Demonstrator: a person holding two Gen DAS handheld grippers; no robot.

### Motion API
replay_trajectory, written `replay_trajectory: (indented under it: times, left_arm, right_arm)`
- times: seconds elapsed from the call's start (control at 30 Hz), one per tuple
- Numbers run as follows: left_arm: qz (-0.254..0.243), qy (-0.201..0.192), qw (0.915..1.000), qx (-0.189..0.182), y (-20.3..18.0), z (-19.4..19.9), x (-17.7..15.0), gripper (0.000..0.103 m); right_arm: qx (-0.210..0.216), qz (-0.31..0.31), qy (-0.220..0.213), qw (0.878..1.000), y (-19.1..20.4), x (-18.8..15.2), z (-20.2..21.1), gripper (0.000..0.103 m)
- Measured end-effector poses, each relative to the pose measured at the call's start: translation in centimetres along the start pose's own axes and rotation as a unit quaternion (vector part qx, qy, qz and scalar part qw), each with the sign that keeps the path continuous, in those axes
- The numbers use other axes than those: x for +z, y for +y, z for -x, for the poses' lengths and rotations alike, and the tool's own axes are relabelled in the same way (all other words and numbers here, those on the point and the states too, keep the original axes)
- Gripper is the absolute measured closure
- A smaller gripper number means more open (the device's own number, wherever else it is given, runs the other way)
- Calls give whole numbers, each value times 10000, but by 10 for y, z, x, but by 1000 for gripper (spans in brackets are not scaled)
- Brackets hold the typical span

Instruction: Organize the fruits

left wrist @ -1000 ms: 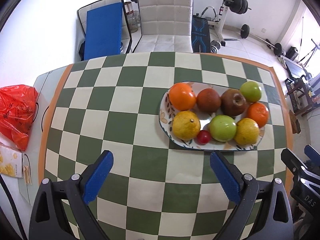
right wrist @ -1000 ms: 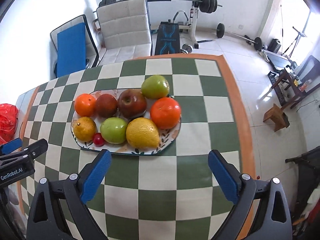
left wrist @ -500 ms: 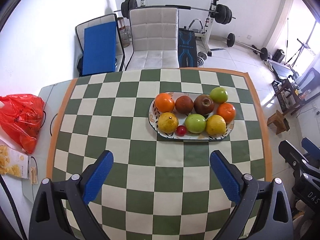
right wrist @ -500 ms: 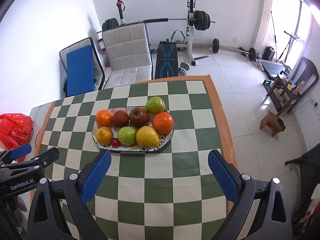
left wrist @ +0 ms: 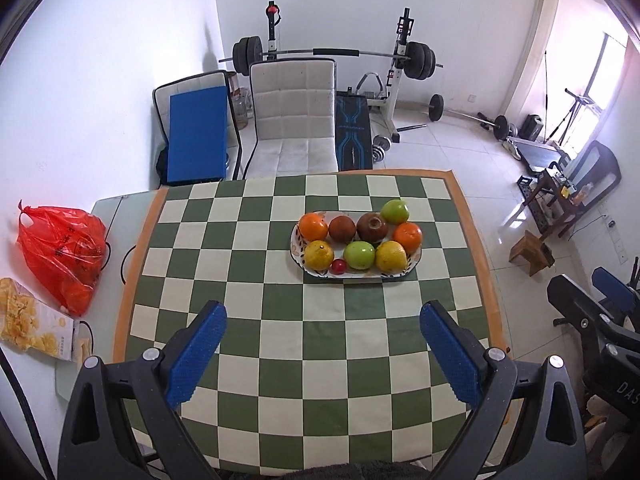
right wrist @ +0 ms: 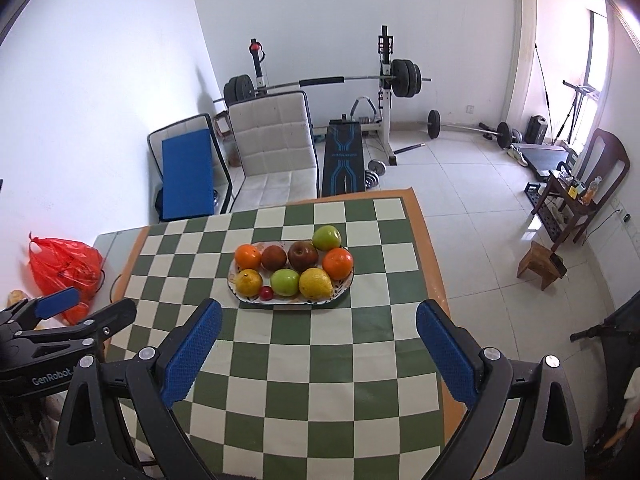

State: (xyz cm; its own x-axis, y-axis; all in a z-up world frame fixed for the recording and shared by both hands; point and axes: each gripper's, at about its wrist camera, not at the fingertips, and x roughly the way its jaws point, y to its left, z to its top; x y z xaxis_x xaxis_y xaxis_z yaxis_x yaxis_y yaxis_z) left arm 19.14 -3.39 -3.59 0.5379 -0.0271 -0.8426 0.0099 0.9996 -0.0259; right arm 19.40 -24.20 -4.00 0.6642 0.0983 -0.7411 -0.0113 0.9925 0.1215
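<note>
Above the checkered table (left wrist: 280, 344), both the left gripper (left wrist: 322, 340) and right gripper (right wrist: 318, 336) hold fingers wide, empty, well short of the fruit plate (right wrist: 340, 290).

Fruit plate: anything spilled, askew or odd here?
Nothing stands out. All nine fruits sit on the plate, none loose on the checkered cloth. The left gripper and right gripper are open and empty, well short of the plate.

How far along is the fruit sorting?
All the fruit in view sits on the oval plate, none loose on the checkered cloth. In hand: nothing, as the left gripper and right gripper are both open and empty. Nothing visibly left.
</note>
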Motion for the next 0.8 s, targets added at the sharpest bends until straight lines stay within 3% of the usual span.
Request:
replay_trajectory:
  times: [0.37,0.8]
  left_arm:
    - [-26,-135,9998,-133,-1,42,-10,4]
    - [127,-305,9995,-23,2,32,-6,4]
  right_arm:
    - [36,86,-205,9997,15,-8,70,2]
    - [-18,34,-69,10000,7,-9,42,2]
